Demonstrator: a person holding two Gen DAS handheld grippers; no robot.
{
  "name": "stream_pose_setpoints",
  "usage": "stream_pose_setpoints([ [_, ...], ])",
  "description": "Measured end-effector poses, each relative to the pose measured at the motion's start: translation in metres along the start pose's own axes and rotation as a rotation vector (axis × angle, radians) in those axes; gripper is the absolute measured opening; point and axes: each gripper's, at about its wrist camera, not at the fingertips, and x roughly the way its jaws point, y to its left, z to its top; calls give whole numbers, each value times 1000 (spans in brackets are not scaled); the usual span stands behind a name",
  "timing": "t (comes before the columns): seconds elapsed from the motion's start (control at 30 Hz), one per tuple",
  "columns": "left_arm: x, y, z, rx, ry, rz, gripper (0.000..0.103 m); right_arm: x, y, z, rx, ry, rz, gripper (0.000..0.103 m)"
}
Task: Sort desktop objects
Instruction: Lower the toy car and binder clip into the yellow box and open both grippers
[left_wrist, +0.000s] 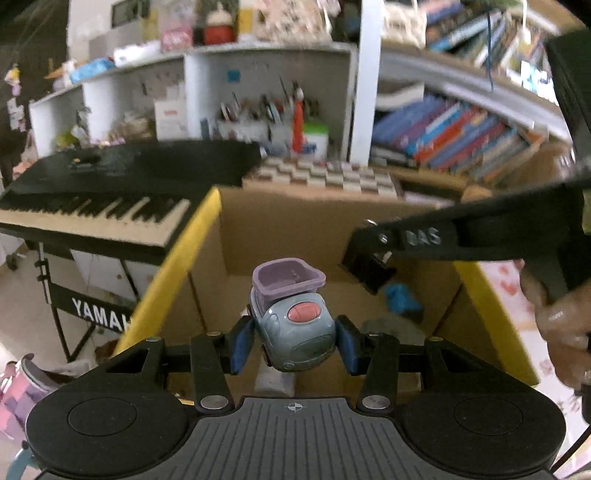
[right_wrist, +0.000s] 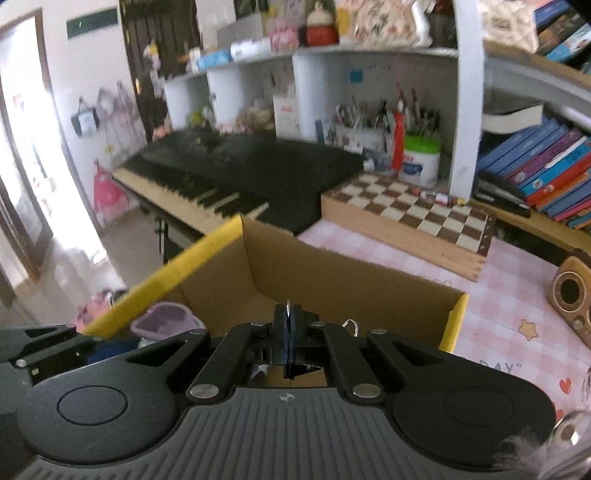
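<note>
Left wrist view only: the left gripper (left_wrist: 294, 341) clamps a toy car (left_wrist: 295, 332) between its blue pads (left_wrist: 242, 345), held over the open cardboard box (left_wrist: 369, 291); a blue item (left_wrist: 400, 297) lies on the box floor, and the person's right hand (left_wrist: 561, 325) wraps the other tool's handle. Right wrist view only: pink-patterned worktop (right_wrist: 517, 295), chessboard (right_wrist: 417, 214) and small wooden radio (right_wrist: 570, 299) right of the box (right_wrist: 332, 280). Car: grey-blue rounded body, pink oval on the roof, lilac open tub on the far end, nose toward the camera. Right gripper (right_wrist: 288, 332) is fully closed with nothing visible between its tips, angled down over the near box edge; in the left view it reaches in from the right (left_wrist: 369, 267).
</note>
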Motion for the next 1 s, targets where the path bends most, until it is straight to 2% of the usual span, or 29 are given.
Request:
stream_pose_setpoints([
  [0.2, 13, -8, -2, 11, 38, 0, 47, 30, -2, -2, -42, 101, 1, 2],
  [0.37, 23, -11, 0, 6, 71, 4, 47, 40, -3, -3, -51, 148, 2, 2],
  [0.43, 26, -12, -1, 6, 84, 10, 43, 44, -3, -2, -57, 169, 3, 2],
  [0.53, 27, -11, -2, -6, 81, 17, 43, 49, -4, -2, -42, 203, 9, 2],
  [0.67, 24, -12, 0, -22, 57, 24, 45, 50, -4, -1, -42, 204, 10, 3],
  [0.73, 20, -11, 1, -28, 34, 24, 53, 49, -4, -1, -39, 190, 5, 6],
  [0.83, 9, -10, 4, -28, -13, 34, 67, 43, -6, -1, -23, 156, -10, 23],
  [0.87, 4, -10, 4, -31, -31, 37, 68, 40, -7, -1, -19, 140, -17, 32],
  [0.9, -1, -9, 4, -35, -46, 40, 72, 36, -8, -1, -14, 123, -27, 37],
  [0.93, -6, -9, 5, -39, -60, 46, 78, 31, -8, 0, -8, 104, -38, 38],
  [1.0, -15, -7, 6, -45, -91, 57, 83, 21, -10, 0, 8, 71, -48, 38],
])
